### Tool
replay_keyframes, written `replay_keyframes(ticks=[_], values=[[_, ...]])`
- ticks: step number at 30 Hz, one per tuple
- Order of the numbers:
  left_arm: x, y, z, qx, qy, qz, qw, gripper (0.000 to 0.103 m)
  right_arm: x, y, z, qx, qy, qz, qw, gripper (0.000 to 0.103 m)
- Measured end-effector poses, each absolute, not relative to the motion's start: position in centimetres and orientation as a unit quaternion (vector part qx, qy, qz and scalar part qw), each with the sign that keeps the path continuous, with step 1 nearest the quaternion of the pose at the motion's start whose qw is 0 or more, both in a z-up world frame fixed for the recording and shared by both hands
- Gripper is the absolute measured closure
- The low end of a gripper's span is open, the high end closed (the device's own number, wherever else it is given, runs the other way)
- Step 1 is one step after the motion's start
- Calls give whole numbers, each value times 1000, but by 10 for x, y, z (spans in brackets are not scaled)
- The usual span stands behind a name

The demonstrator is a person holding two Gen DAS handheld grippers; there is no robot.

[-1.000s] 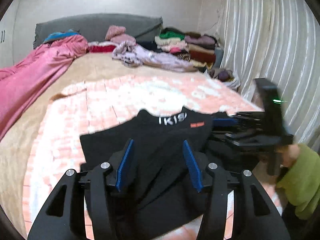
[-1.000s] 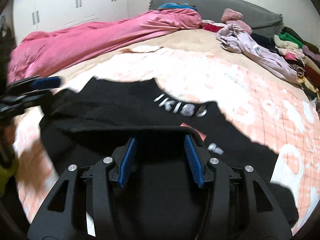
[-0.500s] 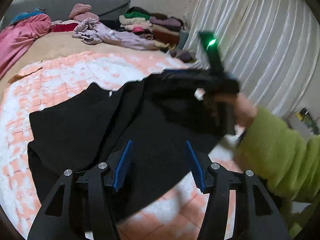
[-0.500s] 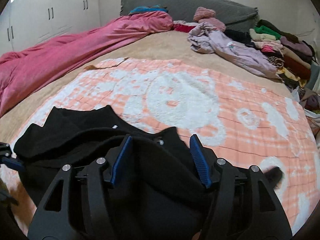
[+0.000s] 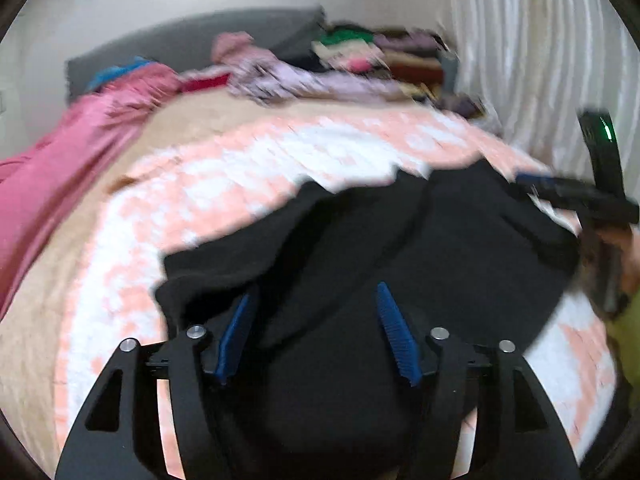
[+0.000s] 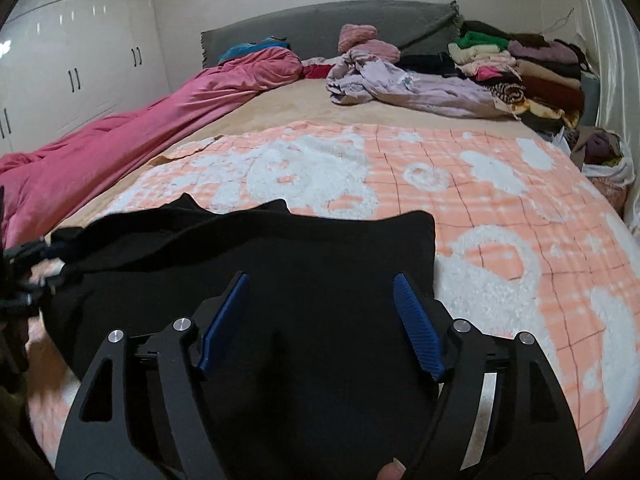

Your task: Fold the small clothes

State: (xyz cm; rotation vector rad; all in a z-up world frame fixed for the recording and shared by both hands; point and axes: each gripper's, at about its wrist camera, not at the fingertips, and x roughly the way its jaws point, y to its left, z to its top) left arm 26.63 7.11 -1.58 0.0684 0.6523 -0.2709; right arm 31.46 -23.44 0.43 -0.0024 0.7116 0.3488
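Observation:
A black garment [image 5: 400, 264] [image 6: 280, 264] lies folded over on the orange-and-white blanket [image 6: 500, 208]; only plain black cloth shows. My left gripper [image 5: 316, 290] hovers over its near left part. Its jaws are opening, and the blue pads stand apart with cloth below them, not pinched. My right gripper [image 6: 320, 278] sits over the garment's right part, jaws also opening, pads clear of the cloth. In the left wrist view the right gripper [image 5: 560, 192] shows at the garment's right edge. In the right wrist view the left gripper [image 6: 28, 264] shows at the far left edge.
A pink duvet [image 6: 120, 140] runs along the bed's left side. A lilac garment [image 6: 408, 88] and a stack of folded clothes [image 6: 520, 68] lie by the grey headboard [image 6: 320, 24]. White curtains [image 5: 540, 60] hang on the right, white wardrobes [image 6: 72, 60] on the left.
The garment's printed neckline, seen a second ago, is now covered by folded-over black cloth. Both grippers' jaws have widened and let the cloth go. The right gripper has swung across to the garment's right part.

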Motion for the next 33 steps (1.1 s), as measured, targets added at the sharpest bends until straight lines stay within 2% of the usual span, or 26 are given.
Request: replay_keyframes(ticks=[6,8,10,13,18,26,28,30,32,33], values=[[264,127,6,-50,264,-56,962,42,318,-244,-2,-1,355,155,922,34],[260,139,12,-63,251,-26,966,33,319,-248,-2,6,355,152,922,34],[257,149,16,-76,248,-12,966,30,321,-251,-3,10,357,149,922,34],[262,161,12,-107,265,-21,958,30,323,-254,-5,12,360,146,921,34],[266,154,1,-105,293,-38,950,30,324,-257,1,7,352,142,925,34],[287,160,-36,-144,368,-43,918,30,336,-270,6,11,358,132,924,34],[289,162,-43,-154,380,-46,911,30,342,-269,2,6,369,136,919,39],[290,160,-47,-158,386,-52,908,32,345,-269,-5,9,382,143,913,43],[290,157,-50,-163,389,-59,905,43,348,-270,-12,17,392,146,908,44],[291,156,-52,-168,391,-64,903,51,350,-271,-16,23,398,145,906,46]])
